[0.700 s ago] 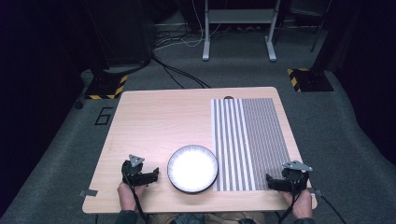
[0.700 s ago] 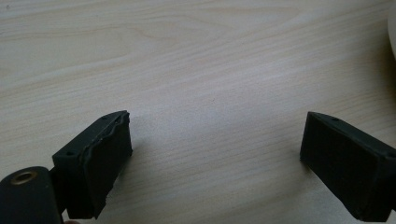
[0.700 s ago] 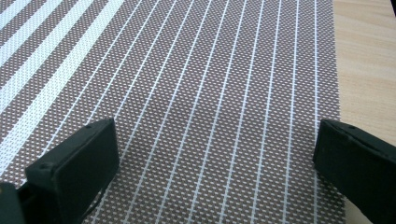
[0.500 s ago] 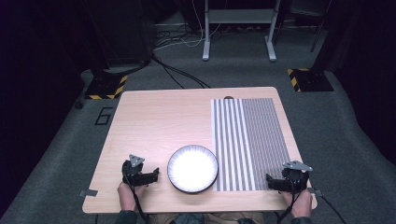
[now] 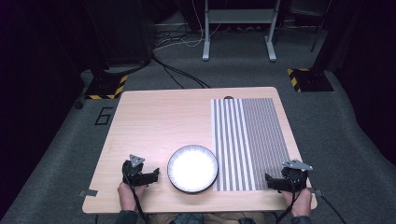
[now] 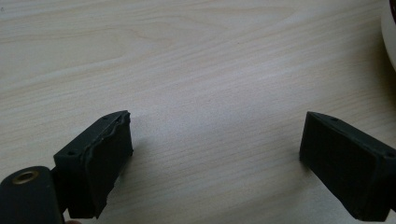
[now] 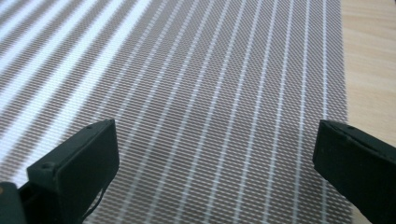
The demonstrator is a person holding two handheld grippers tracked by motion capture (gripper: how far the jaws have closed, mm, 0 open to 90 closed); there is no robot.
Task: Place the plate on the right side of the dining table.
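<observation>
Cut off: in the left gripper view the plate (image 6: pixel 391 37) shows as a white sliver at the right edge, the rest out of frame.
Hard to make out: in the high view glare whitens the plate's (image 5: pixel 193 168) inside, so whether anything lies in it cannot be told; it looks bare.
Hidden: the near right corner of the striped mat (image 5: pixel 248 140) lies under the right gripper (image 5: pixel 273 182) in the high view.
Count: one plate, one mat, one table (image 5: pixel 154 121), two grippers.
Left gripper (image 5: pixel 152 175): released, jaws wide apart over bare wood, nothing between them; it sits just left of the plate, apart from it.
Right gripper (image 7: pixel 215 158): released, jaws spread wide above the mat, gripping nothing.
Plate position: near the table's front edge, between the two grippers, its right rim apparently touching the mat's left edge.
Mat position: right half of the table, lying flat.
</observation>
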